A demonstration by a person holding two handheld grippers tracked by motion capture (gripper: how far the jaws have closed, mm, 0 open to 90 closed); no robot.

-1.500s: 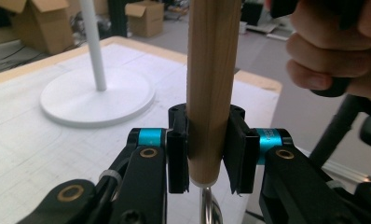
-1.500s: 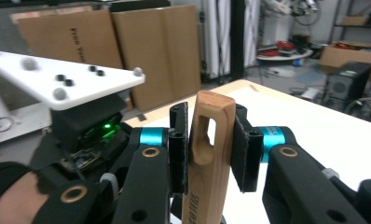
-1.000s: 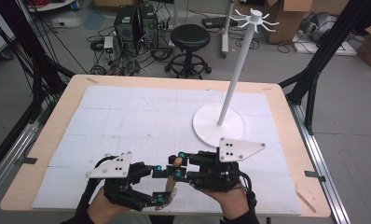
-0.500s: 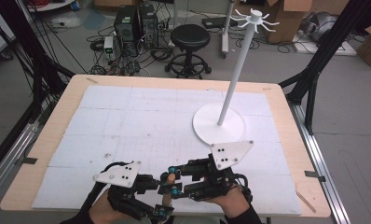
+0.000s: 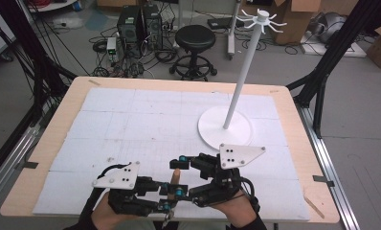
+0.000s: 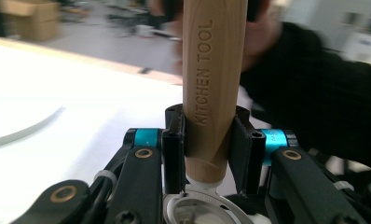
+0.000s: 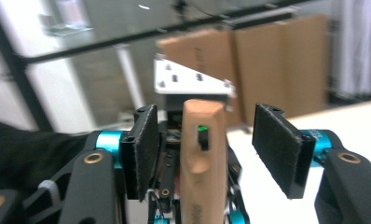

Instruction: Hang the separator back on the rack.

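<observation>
The left gripper [image 6: 207,140] is clamping a wooden handle [image 6: 211,88] upright near the table's [image 5: 50,143] front edge. The right gripper [image 7: 218,149] is straddling its top, jaws apart (not touching). If the left lets go before the right closes, the handle is likely falling.

The handle [image 6: 210,88] is smooth, matt pale wood – lettering engraved – while the right gripper's pads [image 7: 277,145] look rough, matt black.
</observation>
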